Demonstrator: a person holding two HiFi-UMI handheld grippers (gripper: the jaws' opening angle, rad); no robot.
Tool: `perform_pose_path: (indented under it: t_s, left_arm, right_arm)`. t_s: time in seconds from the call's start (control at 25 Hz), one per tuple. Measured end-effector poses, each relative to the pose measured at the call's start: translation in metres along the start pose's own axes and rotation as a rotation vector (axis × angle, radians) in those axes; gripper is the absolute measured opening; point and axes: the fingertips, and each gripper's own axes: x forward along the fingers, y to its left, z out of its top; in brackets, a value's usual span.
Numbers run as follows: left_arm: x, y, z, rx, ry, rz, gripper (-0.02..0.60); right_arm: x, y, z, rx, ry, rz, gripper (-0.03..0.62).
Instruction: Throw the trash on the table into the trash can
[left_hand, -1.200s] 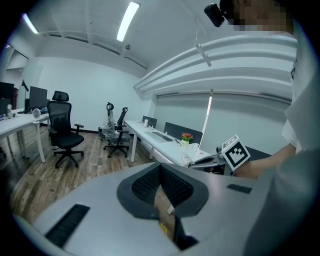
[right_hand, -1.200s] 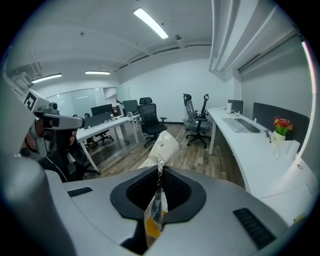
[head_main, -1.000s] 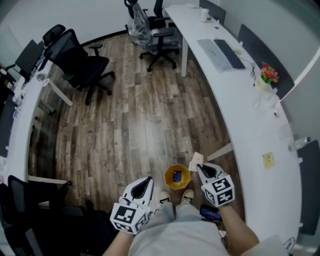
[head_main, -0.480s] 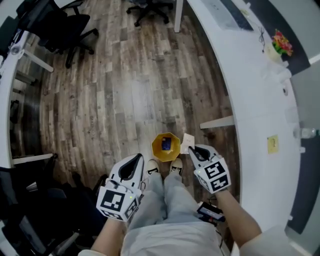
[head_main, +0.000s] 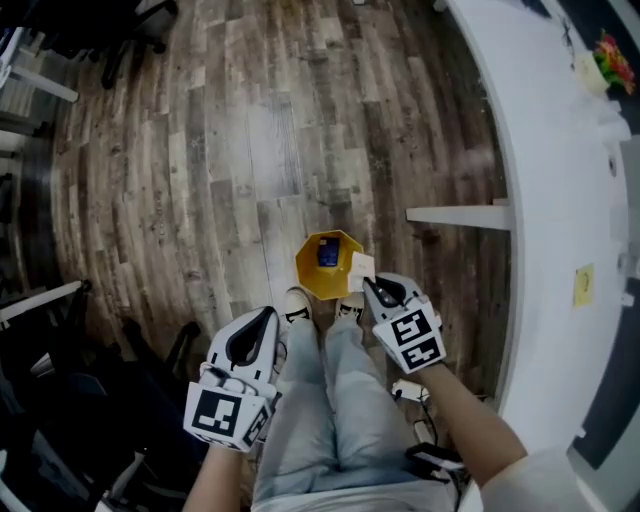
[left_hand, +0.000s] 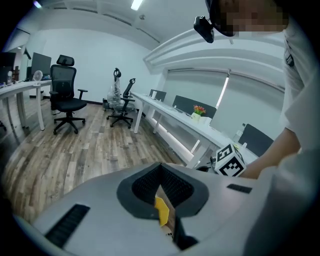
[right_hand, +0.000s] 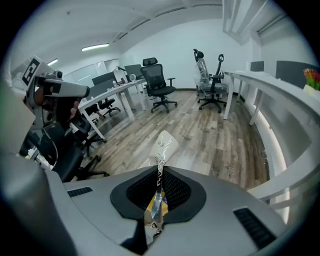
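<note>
Wrapper (right_hand: 162, 145) hangs pinched in the right claw (head_main: 371, 286) by the yellow trash can (head_main: 303, 268); left claw (head_main: 267, 317) is closed, empty.

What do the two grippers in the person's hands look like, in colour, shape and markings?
The left gripper and the right gripper both have white, rounded shells with a dark recess around black ribbed pads. Each carries a cube with black-and-white square markers.

Office with wood-plank floor (head_main: 260, 150)
Long white tabletop (head_main: 550, 150) curves from 1 to 4 o'clock; black office chairs (head_main: 130, 25) at 11.
</note>
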Motion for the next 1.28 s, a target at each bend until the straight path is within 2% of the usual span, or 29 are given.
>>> perform_pose_path:
  t_s: [0.2,0.56,0.88,1.04,1.16,1.28]
  left_arm:
    - [0.029,0.023,-0.050,-0.042,0.005,0.012,0.002]
    - [0.081,0.053,-0.137,-0.047,0.041,-0.014,0.002]
    - [0.103,0.067,-0.187,-0.057,0.067,-0.018,0.002]
    - [0.101,0.070,-0.194,-0.062,0.079,-0.015,0.002]
    - [0.097,0.070,-0.192,-0.059,0.085,-0.016,0.002]
    - [0.093,0.067,-0.183,-0.056,0.084,-0.020,0.002]
  right_arm:
    - [0.064,0.000,-0.055,0.002,0.037,0.007,0.044]
    - [0.171,-0.006,-0.145,0.023,0.079,-0.009,0.044]
    - [0.230,-0.009,-0.201,-0.002,0.143,-0.017,0.048]
    - [0.243,-0.016,-0.215,-0.011,0.184,-0.049,0.201]
    - [0.243,-0.019,-0.216,-0.033,0.202,-0.060,0.254]
    - [0.232,-0.018,-0.206,-0.020,0.201,-0.052,0.268]
